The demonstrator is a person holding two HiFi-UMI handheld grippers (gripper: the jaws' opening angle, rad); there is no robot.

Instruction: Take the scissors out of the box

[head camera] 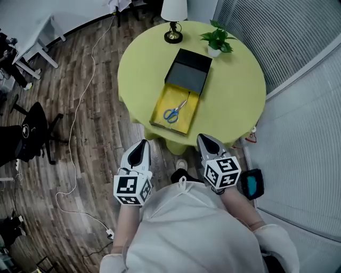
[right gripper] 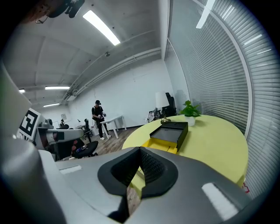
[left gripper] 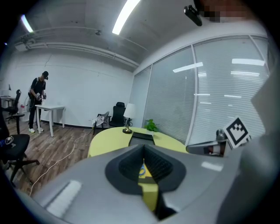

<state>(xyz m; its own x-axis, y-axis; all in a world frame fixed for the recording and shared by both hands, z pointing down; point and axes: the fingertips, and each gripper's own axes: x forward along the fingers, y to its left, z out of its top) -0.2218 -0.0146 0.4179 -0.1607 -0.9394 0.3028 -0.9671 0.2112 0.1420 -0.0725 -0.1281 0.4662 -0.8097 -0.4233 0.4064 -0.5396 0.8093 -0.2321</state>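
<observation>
1. We're holding both grippers out in front of us, just short of the near edge of the round yellow table (head camera: 234, 96) – neither one touches anything.
2. Left gripper (head camera: 141, 145): jaws pressed together, nothing between them.
3. Right gripper (head camera: 205, 139): same deal, jaws closed and empty.
4. The scissors (head camera: 175, 111) have blue handles and lie in the yellow tray of the box (head camera: 157, 106). The handles point toward us and the blades point at the box's black sleeve (head camera: 189, 69).
5. The box sits around the middle of the table, with the tray sticking out of the sleeve on our side. It's well apart from both grippers.
6. Past the box, at the far edge of the table, stand a lamp (head camera: 173, 16) and a small plant (head camera: 216, 40) – the plant is just beside the sleeve's far corner.
7. The floor is wood. A white cable (head camera: 80, 106) snakes across it on our left, near a black chair (head camera: 32, 133).
8. In the left gripper view a person (left gripper: 38, 98) stands at a white desk (left gripper: 52, 109) far across the room.
</observation>
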